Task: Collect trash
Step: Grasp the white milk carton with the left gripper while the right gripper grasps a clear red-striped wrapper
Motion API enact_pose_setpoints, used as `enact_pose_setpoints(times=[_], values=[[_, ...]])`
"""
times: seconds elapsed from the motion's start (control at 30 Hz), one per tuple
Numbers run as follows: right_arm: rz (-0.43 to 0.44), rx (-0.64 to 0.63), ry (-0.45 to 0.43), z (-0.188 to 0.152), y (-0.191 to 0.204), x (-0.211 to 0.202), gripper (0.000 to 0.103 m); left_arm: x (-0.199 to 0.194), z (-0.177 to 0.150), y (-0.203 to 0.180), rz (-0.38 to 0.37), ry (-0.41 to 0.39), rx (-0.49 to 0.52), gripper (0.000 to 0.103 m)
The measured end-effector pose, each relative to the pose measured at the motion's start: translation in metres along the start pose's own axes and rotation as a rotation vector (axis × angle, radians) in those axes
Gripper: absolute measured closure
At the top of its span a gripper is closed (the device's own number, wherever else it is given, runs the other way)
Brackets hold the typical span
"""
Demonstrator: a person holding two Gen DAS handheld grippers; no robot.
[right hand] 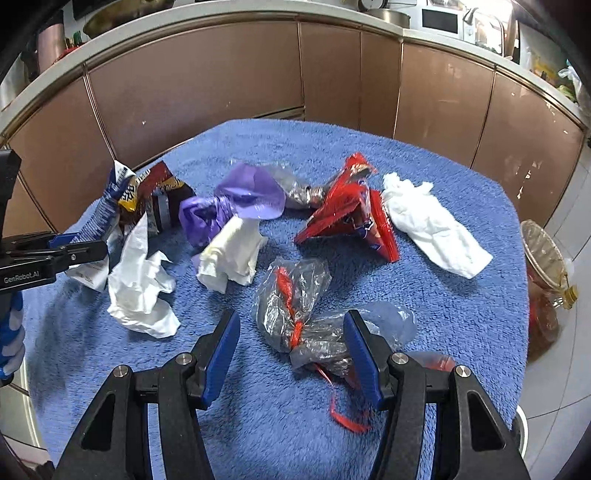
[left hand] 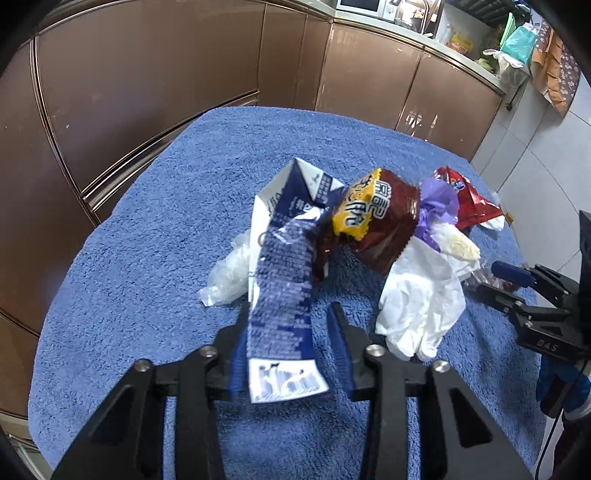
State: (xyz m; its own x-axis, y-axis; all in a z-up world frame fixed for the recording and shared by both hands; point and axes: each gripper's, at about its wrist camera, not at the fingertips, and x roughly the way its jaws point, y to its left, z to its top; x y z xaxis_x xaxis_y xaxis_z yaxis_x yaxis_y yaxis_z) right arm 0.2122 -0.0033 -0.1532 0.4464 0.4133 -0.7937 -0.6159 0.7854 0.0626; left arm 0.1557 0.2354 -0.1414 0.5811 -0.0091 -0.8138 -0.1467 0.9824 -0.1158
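Trash lies scattered on a blue towel [left hand: 177, 229] that covers the table. My left gripper [left hand: 290, 314] is open, its jaws on either side of a flattened blue-and-white carton [left hand: 280, 295]. Behind the carton lie a brown-and-yellow snack wrapper [left hand: 380, 218], a purple bag [right hand: 236, 201] and white gloves [left hand: 421, 295]. My right gripper [right hand: 291, 325] is open around a clear plastic bag with a red tie [right hand: 295, 317]. A red wrapper [right hand: 351, 210] and a white crumpled tissue [right hand: 432, 225] lie farther right.
Brown kitchen cabinets [right hand: 221, 81] curve behind the table. A bin lined with a clear bag [right hand: 543, 288] stands on the floor right of the table. The counter above holds a microwave [right hand: 439, 20] and bags.
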Motion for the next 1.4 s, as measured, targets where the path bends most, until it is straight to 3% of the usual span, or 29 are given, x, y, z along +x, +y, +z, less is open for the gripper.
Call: enact_pose_setpoints(times=[0.1, 0.27, 0.43, 0.8, 0.93, 1.0, 1.03, 1.07, 1.4], values=[[0.006, 0.009, 0.023, -0.002, -0.006, 0.007, 0.05, -0.002, -0.001, -0.001, -0.009, -0.013, -0.005, 0.077], [0.003, 0.011, 0.032, -0.008, -0.011, 0.007, 0.073, -0.011, -0.001, 0.004, -0.037, -0.034, -0.032, 0.09], [0.008, 0.007, 0.023, -0.016, -0.01, -0.008, 0.085, -0.023, -0.005, 0.008, -0.076, -0.049, -0.053, 0.095], [-0.004, 0.007, -0.042, -0.024, 0.006, -0.06, 0.088, -0.053, -0.012, 0.018, -0.146, -0.091, -0.075, 0.097], [0.001, 0.01, -0.059, -0.021, 0.013, -0.066, 0.088, -0.053, -0.009, 0.022, -0.149, -0.091, -0.089, 0.092], [0.006, 0.018, -0.066, -0.02, 0.012, -0.066, 0.088, -0.049, -0.007, 0.024, -0.146, -0.086, -0.091, 0.073], [0.01, 0.023, -0.067, -0.018, 0.012, -0.066, 0.088, -0.047, -0.006, 0.024, -0.14, -0.086, -0.096, 0.057], [0.014, 0.028, -0.067, -0.019, 0.011, -0.066, 0.088, -0.044, -0.005, 0.024, -0.132, -0.086, -0.099, 0.054], [0.035, 0.062, -0.049, -0.025, 0.002, -0.054, 0.088, -0.008, -0.007, 0.025, -0.129, 0.003, -0.124, 0.054]])
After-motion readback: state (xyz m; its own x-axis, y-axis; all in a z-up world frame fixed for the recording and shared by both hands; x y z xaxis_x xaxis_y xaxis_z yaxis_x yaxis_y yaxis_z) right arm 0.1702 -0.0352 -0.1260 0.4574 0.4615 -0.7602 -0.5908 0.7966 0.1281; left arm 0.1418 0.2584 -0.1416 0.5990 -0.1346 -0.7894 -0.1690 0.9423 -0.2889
